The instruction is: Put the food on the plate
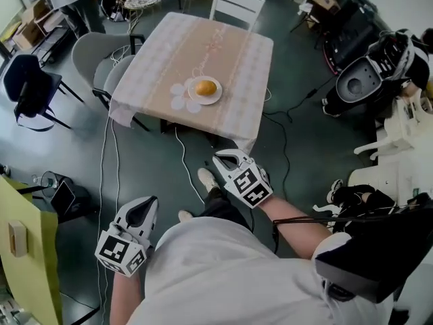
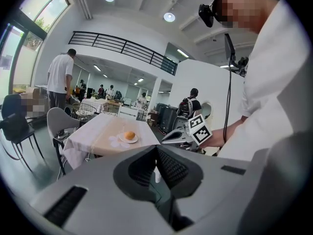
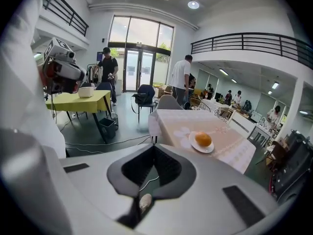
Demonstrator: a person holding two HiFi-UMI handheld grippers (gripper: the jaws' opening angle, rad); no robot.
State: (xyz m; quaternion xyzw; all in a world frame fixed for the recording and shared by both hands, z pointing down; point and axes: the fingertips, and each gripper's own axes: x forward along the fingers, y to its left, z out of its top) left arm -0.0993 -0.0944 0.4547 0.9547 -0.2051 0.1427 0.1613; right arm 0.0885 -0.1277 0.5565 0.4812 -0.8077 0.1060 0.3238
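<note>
An orange-brown bun (image 1: 206, 87) lies on a small white plate (image 1: 216, 98) near the front edge of a table with a pale checked cloth (image 1: 203, 39). Both grippers hang well short of the table, close to the person's body. My left gripper (image 1: 145, 203) is shut with nothing between its jaws, as its own view shows (image 2: 156, 149). My right gripper (image 1: 220, 158) is shut and empty too (image 3: 154, 148). The bun (image 2: 129, 135) and plate (image 2: 122, 141) sit far ahead in the left gripper view. In the right gripper view the bun (image 3: 203, 139) rests on the plate (image 3: 194, 145).
Grey chairs (image 1: 95, 59) stand left of the table and a white chair (image 1: 235, 5) behind it. Cables (image 1: 108, 161) run across the dark floor. A yellow table (image 3: 80, 102) and a bin (image 3: 107, 126) are off to the side. People stand in the background (image 3: 182, 77).
</note>
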